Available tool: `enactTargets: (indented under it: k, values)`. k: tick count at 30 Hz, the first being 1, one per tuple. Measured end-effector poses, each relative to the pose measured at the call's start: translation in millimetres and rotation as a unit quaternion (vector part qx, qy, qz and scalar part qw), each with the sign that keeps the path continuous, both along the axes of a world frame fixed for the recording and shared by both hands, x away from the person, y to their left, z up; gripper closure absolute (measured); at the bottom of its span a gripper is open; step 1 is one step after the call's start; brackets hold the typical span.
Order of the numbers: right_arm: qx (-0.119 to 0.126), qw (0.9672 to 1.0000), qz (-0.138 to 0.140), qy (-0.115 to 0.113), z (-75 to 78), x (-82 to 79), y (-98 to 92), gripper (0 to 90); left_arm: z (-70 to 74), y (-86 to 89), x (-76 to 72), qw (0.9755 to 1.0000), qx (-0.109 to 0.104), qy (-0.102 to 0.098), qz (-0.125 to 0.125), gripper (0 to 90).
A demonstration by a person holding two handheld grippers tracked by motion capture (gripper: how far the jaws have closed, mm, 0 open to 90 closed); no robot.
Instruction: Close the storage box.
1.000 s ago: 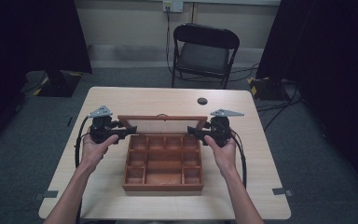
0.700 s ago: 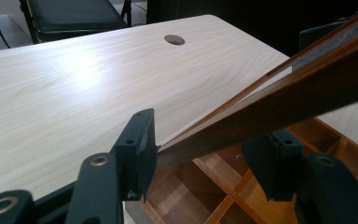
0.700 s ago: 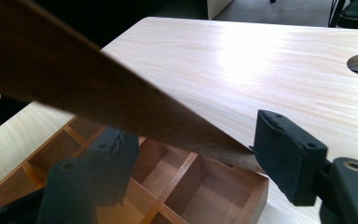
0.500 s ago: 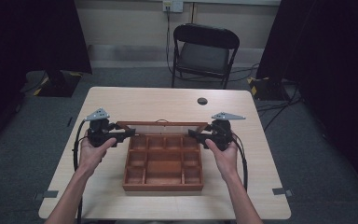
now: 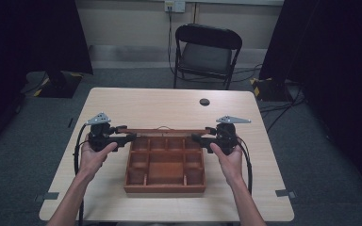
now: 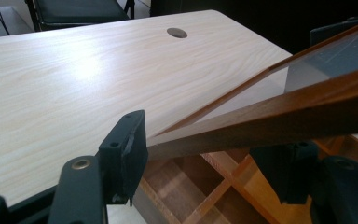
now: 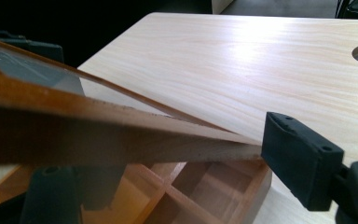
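Observation:
A brown wooden box [image 5: 165,189] with several compartments lies on the table, and its glass-panelled lid [image 5: 167,131] is raised at a slant over the far side. My left gripper [image 5: 129,137] is at the lid's left end and my right gripper [image 5: 195,137] at its right end. In the left gripper view the lid frame [image 6: 270,121] runs between the jaws of the left gripper [image 6: 205,161], above the compartments [image 6: 186,186]. The right gripper [image 7: 182,172] likewise has the frame [image 7: 98,140] between its jaws. Both pairs of jaws have just been opening and stand slack around the frame.
The light wood table [image 5: 146,106] has a round cable hole [image 5: 204,101] beyond the box. A black folding chair [image 5: 207,47] stands behind the far edge. Cables trail from both grippers along the person's forearms.
The lid's raised edge has come down closer to the box. Both grippers followed it slightly toward the person, and their jaws stand wider apart than before.

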State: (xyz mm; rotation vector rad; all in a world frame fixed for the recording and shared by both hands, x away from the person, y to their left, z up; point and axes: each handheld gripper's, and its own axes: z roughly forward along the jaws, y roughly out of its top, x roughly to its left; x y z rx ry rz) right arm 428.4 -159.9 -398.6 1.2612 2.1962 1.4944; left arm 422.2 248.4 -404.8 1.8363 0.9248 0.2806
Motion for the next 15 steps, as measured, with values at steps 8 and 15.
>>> enactTargets:
  k: [8,15]
  values:
    - [-0.001,1.0000,-0.001,-0.001,-1.7,-10.0,-3.9,24.0,-1.4,2.6,-10.1,1.0000,-0.002,-0.001,0.000,36.3]
    - [-0.014,0.9999,-0.002,-0.003,-4.4,-18.8,-4.2,24.1,-5.2,4.6,-19.0,1.0000,-0.009,0.000,-0.002,33.9]
